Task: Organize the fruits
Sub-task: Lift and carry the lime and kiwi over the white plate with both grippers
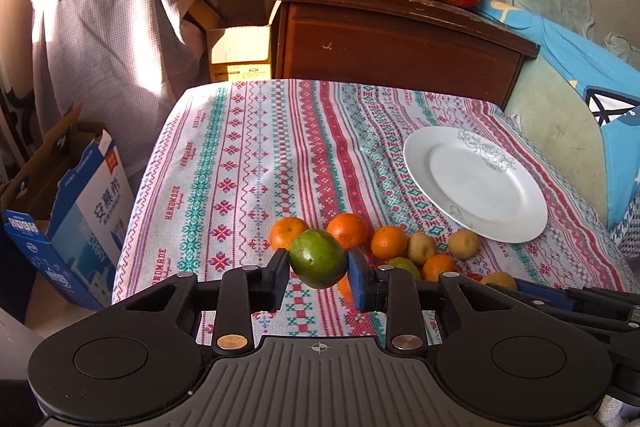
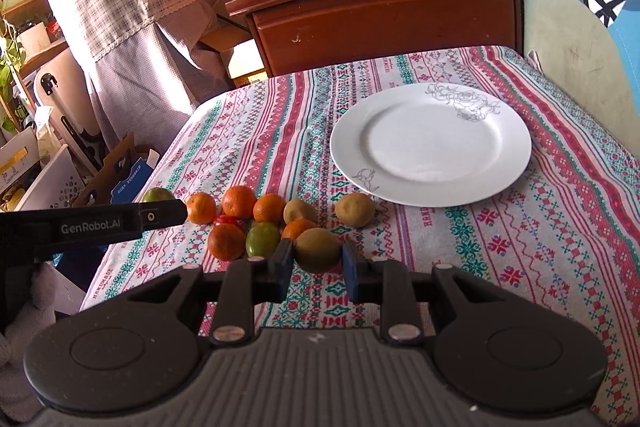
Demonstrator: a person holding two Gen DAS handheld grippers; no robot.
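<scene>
1. Left hand-held gripper (image 1: 318, 269): closed on a green fruit (image 1: 318, 259), pads touching both its sides; the fruit looks lifted clear of the cloth, on the near side of the white plate (image 1: 516, 227) and to its left.
2. Right hand-held gripper (image 2: 316, 261): fingers set either side of a brownish-green fruit (image 2: 318, 250), at or very near contact. Whether this fruit is raised or resting on the table (image 2: 520, 247) cannot be told.
3. Remaining fruits (image 2: 256, 223): oranges, one more green fruit and two brownish ones, clustered on the cloth near the plate's left, nearer rim. One brownish fruit (image 2: 355, 209) lies just beside that rim.
4. Plate: bare. Judged step: first fruits picked, none delivered yet.
5. Next move, as judged: carry each held fruit over the rim and lower it onto the flat centre before opening, since round fruit may roll.
6. Room: cloth beyond the plate is open; the table's right edge lies close to the plate's far right side, and a wooden cabinet (image 2: 384, 15) stands behind it. The two grippers work close together, so staggered approaches seem safer.
</scene>
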